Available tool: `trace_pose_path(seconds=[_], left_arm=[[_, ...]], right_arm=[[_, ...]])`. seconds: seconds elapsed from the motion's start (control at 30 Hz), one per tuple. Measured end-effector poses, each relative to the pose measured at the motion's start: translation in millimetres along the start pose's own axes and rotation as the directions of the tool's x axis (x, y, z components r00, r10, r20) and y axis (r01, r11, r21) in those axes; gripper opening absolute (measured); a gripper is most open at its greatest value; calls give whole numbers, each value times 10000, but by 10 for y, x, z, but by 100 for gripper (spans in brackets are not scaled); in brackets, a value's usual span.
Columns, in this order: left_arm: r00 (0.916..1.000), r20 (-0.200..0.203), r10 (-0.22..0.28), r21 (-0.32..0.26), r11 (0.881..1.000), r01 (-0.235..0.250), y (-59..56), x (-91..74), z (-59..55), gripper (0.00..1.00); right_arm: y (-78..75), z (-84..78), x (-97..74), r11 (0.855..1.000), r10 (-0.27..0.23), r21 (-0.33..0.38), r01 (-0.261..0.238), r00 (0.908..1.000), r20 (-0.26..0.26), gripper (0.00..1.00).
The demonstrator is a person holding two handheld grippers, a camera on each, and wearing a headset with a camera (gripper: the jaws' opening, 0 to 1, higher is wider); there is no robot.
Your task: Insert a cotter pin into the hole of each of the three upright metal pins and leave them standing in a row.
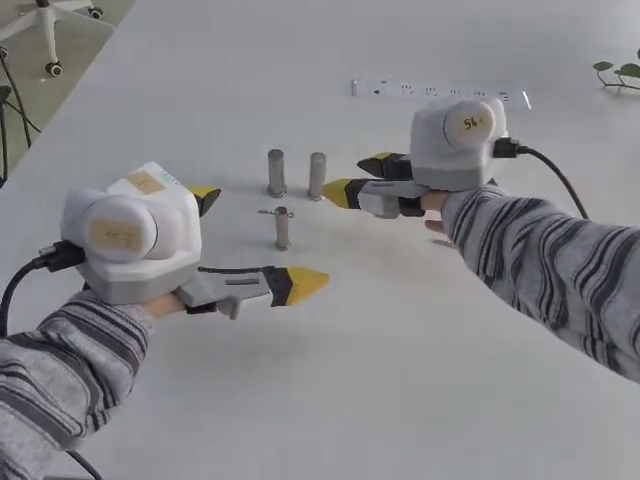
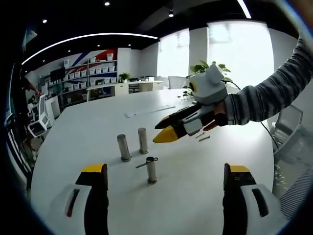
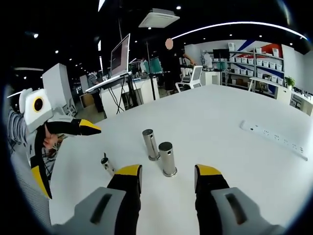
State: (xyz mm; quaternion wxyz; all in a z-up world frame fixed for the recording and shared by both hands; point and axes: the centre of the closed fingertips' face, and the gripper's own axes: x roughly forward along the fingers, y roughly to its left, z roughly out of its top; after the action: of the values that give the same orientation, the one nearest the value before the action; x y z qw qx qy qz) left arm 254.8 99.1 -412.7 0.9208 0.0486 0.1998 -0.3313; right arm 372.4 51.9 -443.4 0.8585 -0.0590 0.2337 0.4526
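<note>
The left tool (image 1: 260,237) and right tool (image 1: 350,176) are held with jaws apart, empty. On the desk (image 1: 400,350) a cotter pin (image 1: 272,212) is seen through the near metal pin (image 1: 283,232); the two rear pins (image 1: 276,172), standing bare, are judged left to do.

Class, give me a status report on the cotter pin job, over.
Open, empty: left claw, right claw. One cotter pin through near metal pin; two rear metal pins bare. Far behind, power strip, not obstructing.
</note>
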Motion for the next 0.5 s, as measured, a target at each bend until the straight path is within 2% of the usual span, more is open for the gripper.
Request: trace_pose_path(seconds=[0.2, 0.5], left_arm=[[9996, -218, -169, -6, 9999, 169, -24, -15, -45, 99], [9996, -116, -261, -167, 9995, 259, -38, -16, -17, 99]], right_arm=[[42, 32, 91, 9999, 77, -110, -78, 9999, -123, 33], [134, 141, 210, 9996, 228, -174, -229, 9997, -63, 27]])
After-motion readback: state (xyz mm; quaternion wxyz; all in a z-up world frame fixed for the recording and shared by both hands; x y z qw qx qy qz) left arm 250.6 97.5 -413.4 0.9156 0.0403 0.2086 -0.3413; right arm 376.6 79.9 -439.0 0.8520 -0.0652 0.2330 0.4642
